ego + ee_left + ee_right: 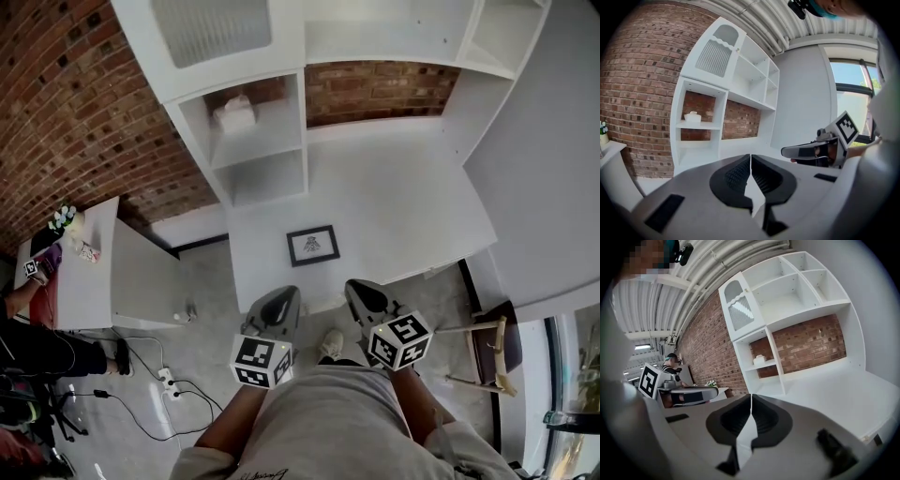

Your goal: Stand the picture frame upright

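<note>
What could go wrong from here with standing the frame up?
1. The picture frame lies flat on the desk, so a tool may push it sliding rather than lift an edge.
2. Both the left tool and the right tool are shut and empty; they must open before any grip.

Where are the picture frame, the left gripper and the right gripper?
picture frame (pixel 312 246), head view, centre of its print
left gripper (pixel 287 294), head view, between its closed fingertips
right gripper (pixel 359 287), head view, between its closed fingertips
</note>
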A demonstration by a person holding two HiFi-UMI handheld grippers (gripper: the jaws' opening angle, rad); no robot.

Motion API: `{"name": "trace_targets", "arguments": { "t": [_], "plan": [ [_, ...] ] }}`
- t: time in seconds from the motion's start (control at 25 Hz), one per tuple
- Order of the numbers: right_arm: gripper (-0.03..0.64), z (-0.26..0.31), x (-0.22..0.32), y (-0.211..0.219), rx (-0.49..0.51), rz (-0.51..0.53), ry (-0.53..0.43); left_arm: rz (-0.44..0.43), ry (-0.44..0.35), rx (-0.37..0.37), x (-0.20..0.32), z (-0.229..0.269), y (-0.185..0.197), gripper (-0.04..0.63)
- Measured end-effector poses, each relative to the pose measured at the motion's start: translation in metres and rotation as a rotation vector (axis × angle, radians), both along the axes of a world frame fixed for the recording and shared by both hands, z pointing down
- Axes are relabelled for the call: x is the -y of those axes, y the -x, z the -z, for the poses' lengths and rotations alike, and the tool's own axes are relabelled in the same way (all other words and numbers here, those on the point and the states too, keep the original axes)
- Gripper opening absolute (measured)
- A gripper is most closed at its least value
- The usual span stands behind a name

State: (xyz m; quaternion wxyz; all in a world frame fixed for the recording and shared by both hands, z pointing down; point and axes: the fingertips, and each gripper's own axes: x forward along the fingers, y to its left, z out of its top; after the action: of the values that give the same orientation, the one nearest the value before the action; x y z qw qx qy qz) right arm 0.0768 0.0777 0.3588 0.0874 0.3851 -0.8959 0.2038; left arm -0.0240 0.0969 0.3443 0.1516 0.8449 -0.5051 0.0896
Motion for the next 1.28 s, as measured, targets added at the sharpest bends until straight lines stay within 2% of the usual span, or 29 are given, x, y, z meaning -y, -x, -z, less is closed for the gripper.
{"name": "trace_targets", "arguments": {
  "t": [0.4,0.8,0.96,1.28],
  "plan": [
    [0.029,-0.010,0.073,-0.031,-0.006,0.041,0.007,0.036,-0.003,0.017,0.070,-0.003,-0.025,0.020],
    [0.029,-0.018,0.095,-0.014,-0.014,0.091,0.025,0.078,0.028,0.024,0.087,-0.011,-0.007,0.020],
    [0.029,-0.025,0.102,-0.012,-0.051,0.065,0.027,0.070,0.042,0.034,0.093,-0.020,0.003,0.021],
    [0.029,-0.033,0.118,0.000,-0.062,0.027,0.068,0.036,0.091,0.051,0.117,-0.033,0.023,0.020]
  ]
}}
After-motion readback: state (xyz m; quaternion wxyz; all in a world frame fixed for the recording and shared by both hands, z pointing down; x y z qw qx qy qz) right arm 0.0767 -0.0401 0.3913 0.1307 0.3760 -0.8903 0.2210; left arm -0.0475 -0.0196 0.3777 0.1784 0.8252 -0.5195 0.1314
